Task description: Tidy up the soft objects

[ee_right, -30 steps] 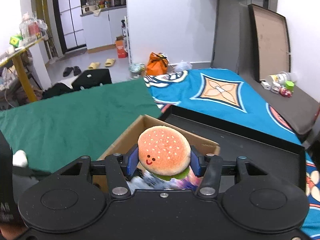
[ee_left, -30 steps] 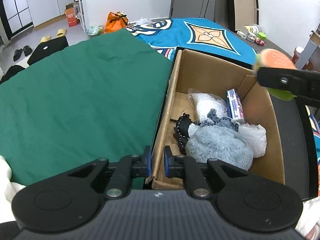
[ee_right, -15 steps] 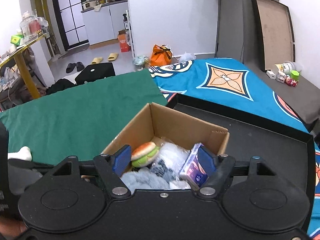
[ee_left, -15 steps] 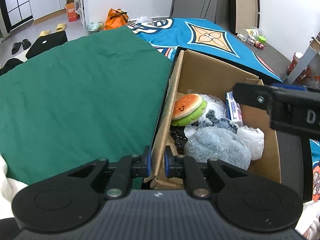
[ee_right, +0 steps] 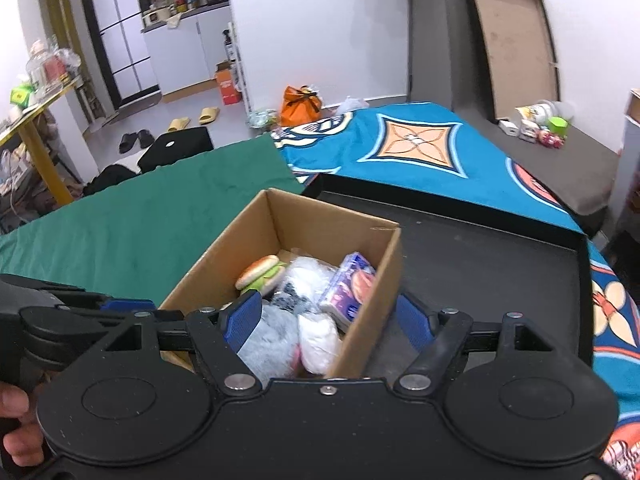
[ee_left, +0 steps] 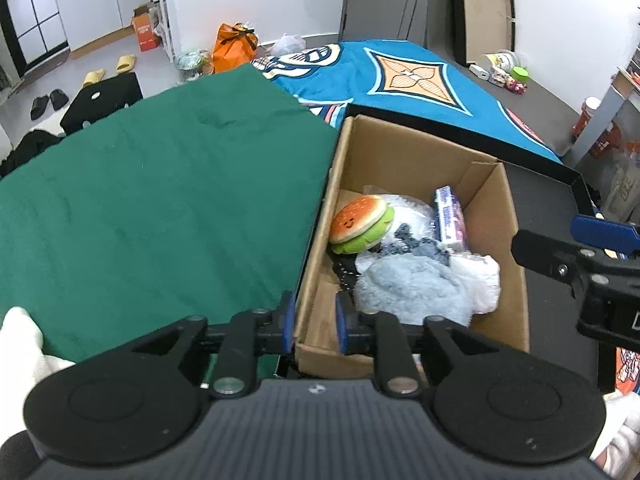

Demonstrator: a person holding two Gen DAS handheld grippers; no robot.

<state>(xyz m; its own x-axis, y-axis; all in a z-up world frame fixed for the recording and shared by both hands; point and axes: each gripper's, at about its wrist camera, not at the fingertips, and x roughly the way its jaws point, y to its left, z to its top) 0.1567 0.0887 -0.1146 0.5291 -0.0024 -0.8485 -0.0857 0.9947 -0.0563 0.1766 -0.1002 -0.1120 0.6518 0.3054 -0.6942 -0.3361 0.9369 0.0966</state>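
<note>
A cardboard box [ee_left: 412,152] [ee_right: 320,216] stands open on a black tray. A plush burger [ee_left: 360,224] [ee_right: 260,272] lies inside at the left, beside a grey-blue fluffy toy [ee_left: 412,288] [ee_right: 268,340], white plastic-wrapped soft items [ee_left: 480,276] and a purple tissue pack [ee_left: 450,218] [ee_right: 348,290]. My left gripper [ee_left: 314,322] is shut on the box's near left wall. My right gripper [ee_right: 328,320] is open and empty, just above the box's near right side; it also shows in the left wrist view [ee_left: 580,252].
A green cloth [ee_left: 160,208] covers the surface left of the box. The black tray [ee_right: 480,256] extends to the right. A blue patterned blanket [ee_right: 420,148] lies behind. Slippers, an orange bag and a black case are on the far floor.
My right gripper opened and dropped the plush burger into the box, then drew back toward the box's right side. The left gripper kept its hold on the box wall.
</note>
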